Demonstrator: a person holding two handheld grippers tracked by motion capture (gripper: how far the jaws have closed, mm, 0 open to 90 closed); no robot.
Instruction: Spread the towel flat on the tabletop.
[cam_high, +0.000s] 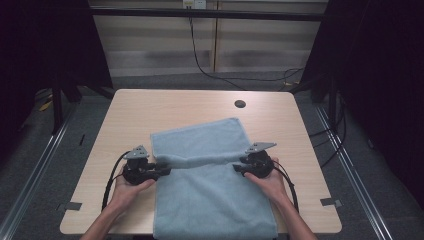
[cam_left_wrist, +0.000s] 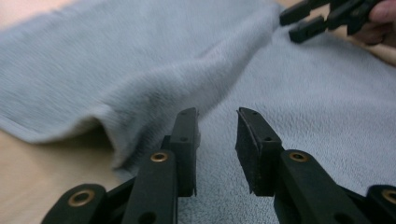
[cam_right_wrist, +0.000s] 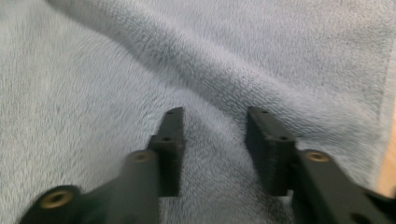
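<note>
On the tabletop (cam_high: 130, 107) lies a light blue towel (cam_high: 210, 200), its long axis running from the near edge toward the far side, a raised fold crossing its middle. Left tongs (cam_high: 164, 170) and right tongs (cam_high: 239, 169) flank that fold, both parted, gripping nothing.

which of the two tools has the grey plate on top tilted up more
The right tool. In the high view its grey plate slants upward toward the towel's right edge, while the left tool's plate sits flatter.
</note>
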